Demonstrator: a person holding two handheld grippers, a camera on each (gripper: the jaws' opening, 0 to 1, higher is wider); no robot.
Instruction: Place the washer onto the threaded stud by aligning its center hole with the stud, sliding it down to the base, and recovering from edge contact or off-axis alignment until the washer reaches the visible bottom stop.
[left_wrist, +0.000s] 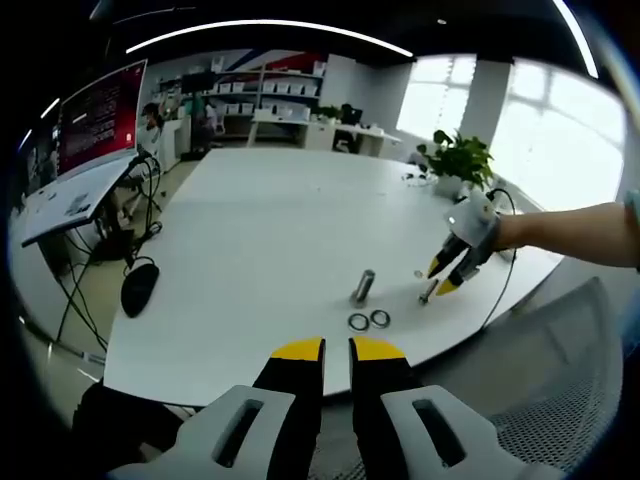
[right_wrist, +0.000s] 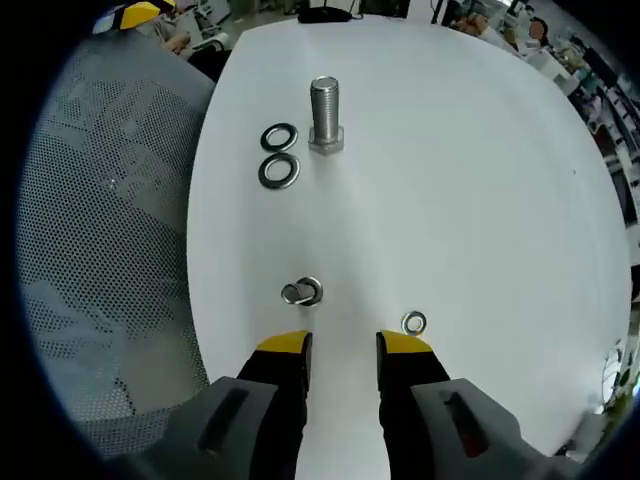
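Observation:
The threaded stud stands upright on its hex base on the white table, with nothing on it; it is also the stud ahead of my left gripper. Two steel washers lie flat just beside it, seen as washers near the table edge. A short metal piece and a small washer lie right ahead of my right gripper, which is open and empty, low over the table. My left gripper hovers off the table edge, jaws slightly apart, empty.
A grey mesh chair stands against the near table edge. A potted plant and a cable sit at the table's far right. A person's arm reaches in. A red screen stands at the left.

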